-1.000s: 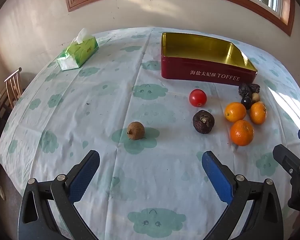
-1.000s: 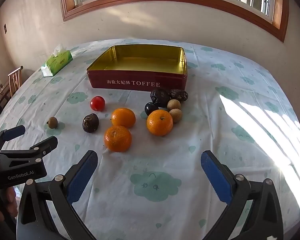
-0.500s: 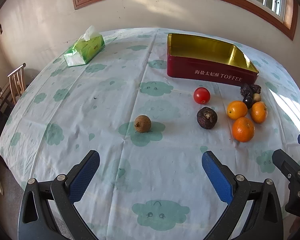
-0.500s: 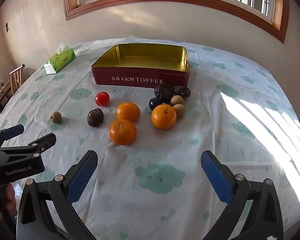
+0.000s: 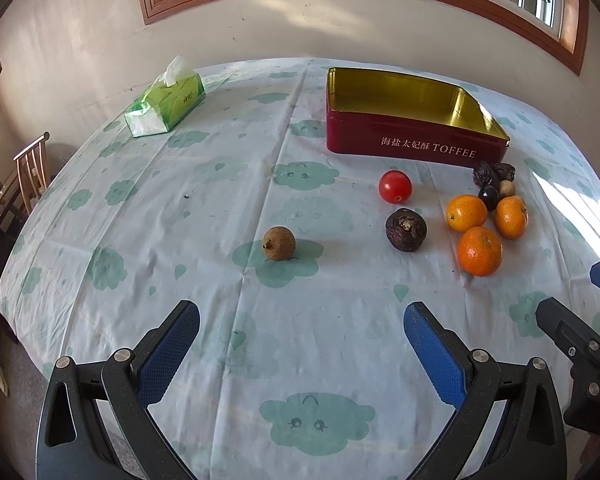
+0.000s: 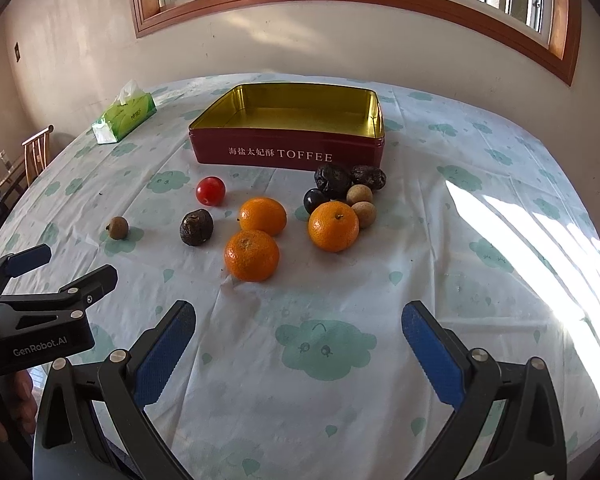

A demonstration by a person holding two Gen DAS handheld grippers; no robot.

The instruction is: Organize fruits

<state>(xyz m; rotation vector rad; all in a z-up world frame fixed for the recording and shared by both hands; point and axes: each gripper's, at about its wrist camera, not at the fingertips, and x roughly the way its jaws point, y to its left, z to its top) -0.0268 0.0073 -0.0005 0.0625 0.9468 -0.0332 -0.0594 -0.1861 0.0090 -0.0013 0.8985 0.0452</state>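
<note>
An empty red toffee tin [image 6: 288,148] [image 5: 416,142] stands at the back of the table. In front of it lie a red tomato [image 6: 211,191], a dark wrinkled fruit [image 6: 196,227], three oranges [image 6: 252,255], two dark dates [image 6: 333,180], a black fruit [image 6: 315,200], two small tan longans [image 6: 360,195] and a lone brown longan [image 5: 279,243] [image 6: 117,227] to the left. My left gripper [image 5: 300,344] is open and empty, short of the lone longan. My right gripper [image 6: 298,340] is open and empty, short of the oranges.
A green tissue pack [image 5: 165,103] lies at the back left. A wooden chair [image 5: 30,168] stands past the table's left edge. The wall and window are behind the table. The left gripper [image 6: 40,280] shows at the left of the right wrist view.
Both grippers have drawn back and tilted up a little, so the fruits and tin sit slightly farther off. Nothing on the table has moved.
</note>
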